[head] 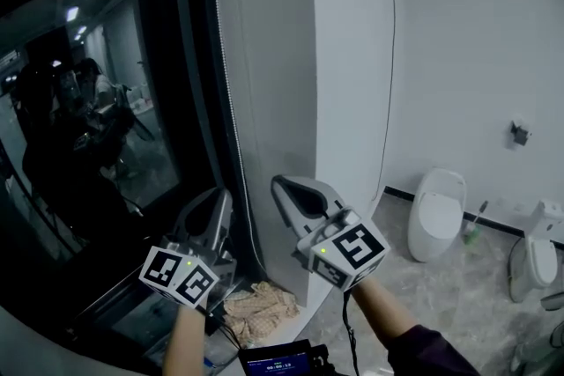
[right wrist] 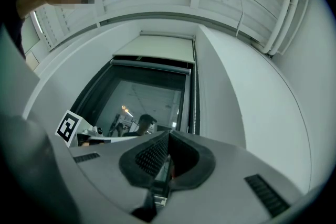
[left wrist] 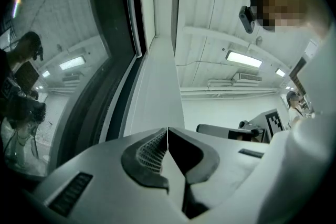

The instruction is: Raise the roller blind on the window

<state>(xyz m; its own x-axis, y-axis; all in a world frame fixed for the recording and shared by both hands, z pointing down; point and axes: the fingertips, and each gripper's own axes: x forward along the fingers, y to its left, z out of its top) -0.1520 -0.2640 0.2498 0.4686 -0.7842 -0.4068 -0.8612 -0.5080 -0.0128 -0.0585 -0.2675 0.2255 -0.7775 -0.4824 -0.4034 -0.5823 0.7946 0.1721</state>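
Note:
The window is dark glass at the left in the head view. Its roller blind sits rolled up at the top of the frame in the right gripper view. A bead chain hangs down the frame's right side and passes between my two grippers. My left gripper points up just left of the chain, jaws shut, with only a thin pale line where the pads meet. My right gripper stands just right of the chain, jaws shut with nothing visible between them. The chain shows beyond its tips.
A white pillar stands right of the window. On the floor by the sill lies a crumpled cloth. A small screen is at the bottom edge. Two white toilet fixtures stand against the right wall.

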